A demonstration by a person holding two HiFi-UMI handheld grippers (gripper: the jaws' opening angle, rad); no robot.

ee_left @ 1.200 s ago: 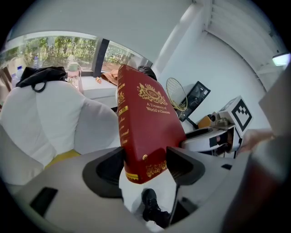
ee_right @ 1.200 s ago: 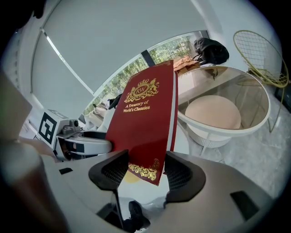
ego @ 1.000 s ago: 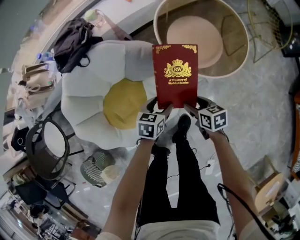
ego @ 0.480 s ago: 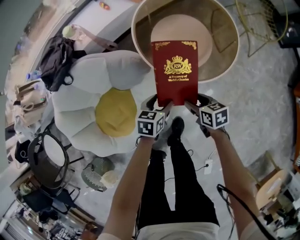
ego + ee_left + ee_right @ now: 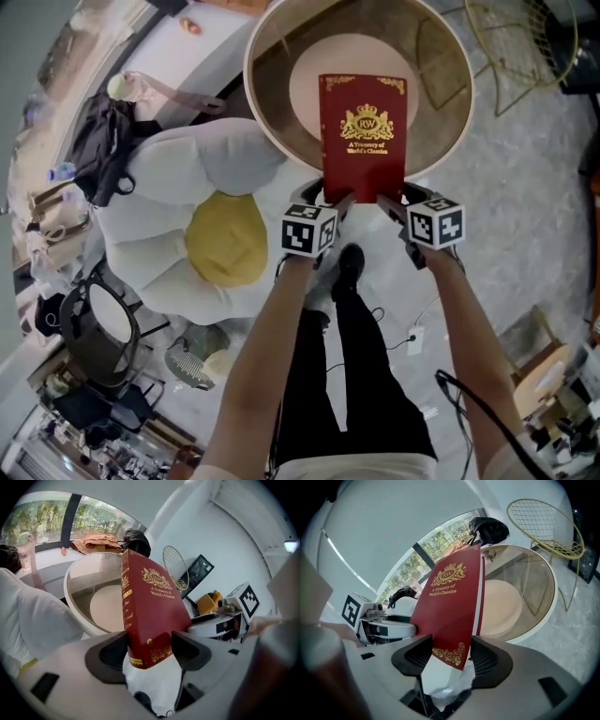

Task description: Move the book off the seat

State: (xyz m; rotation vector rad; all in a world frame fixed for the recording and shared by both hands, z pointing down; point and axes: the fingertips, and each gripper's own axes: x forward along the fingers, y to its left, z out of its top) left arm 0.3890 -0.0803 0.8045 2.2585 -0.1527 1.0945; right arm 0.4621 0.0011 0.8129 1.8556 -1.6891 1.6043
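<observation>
A dark red hardback book [image 5: 364, 137] with gold print is held in the air over the round tub chair [image 5: 277, 37] and its beige seat cushion [image 5: 305, 89]. My left gripper [image 5: 339, 201] is shut on the book's lower left corner [image 5: 150, 648], spine side. My right gripper [image 5: 384, 202] is shut on the lower right corner [image 5: 452, 651]. In the left gripper view the book [image 5: 150, 606] stands upright between the jaws. In the right gripper view the cover [image 5: 450, 602] tilts left.
A white flower-shaped cushion [image 5: 173, 220] with a yellow centre lies on the floor to the left. A black bag [image 5: 105, 150] sits beyond it. A gold wire chair [image 5: 511, 42] stands at the upper right. The person's legs [image 5: 352, 375] stand below the grippers.
Both grippers have carried the book from over the flower cushion's edge to the right and farther away, so it now hangs over the round chair's seat.
</observation>
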